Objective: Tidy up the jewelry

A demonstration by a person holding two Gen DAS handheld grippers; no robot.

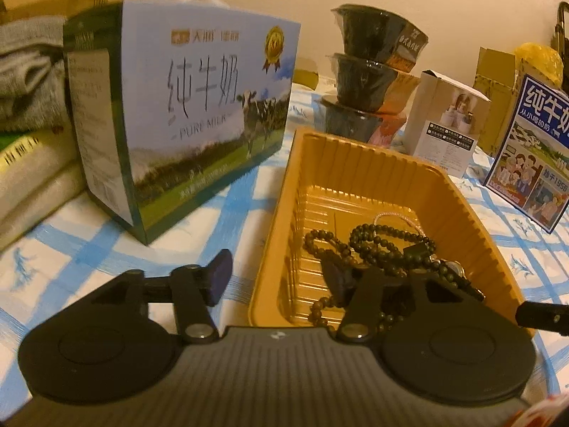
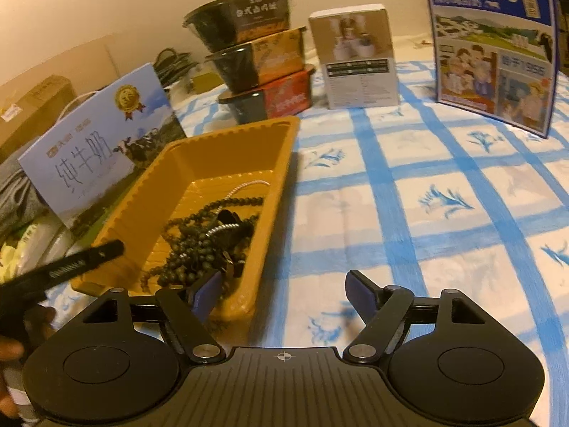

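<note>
A gold plastic tray (image 1: 355, 163) (image 2: 199, 163) rests on the blue-checked cloth. In it lies a tangle of dark bead strands (image 1: 377, 245) (image 2: 199, 252), with a pale cord (image 1: 394, 215) (image 2: 249, 186) and a small metallic piece (image 1: 455, 267) (image 2: 224, 229). My left gripper (image 1: 279, 279) is open and straddles the tray's near left wall, its right finger down among the beads and its left finger outside. My right gripper (image 2: 282, 295) is open, its left finger over the tray's near corner and its right finger above the cloth. Neither holds anything.
A blue pure-milk box (image 1: 199, 114) (image 2: 103, 149) stands left of the tray. Behind it are stacked black noodle bowls (image 1: 370, 74) (image 2: 256, 53), a white carton (image 1: 444, 124) (image 2: 359, 60) and a blue milk carton (image 1: 533, 149) (image 2: 494, 46). Grey cloth and bags lie far left. Open cloth (image 2: 426, 195) lies to the right.
</note>
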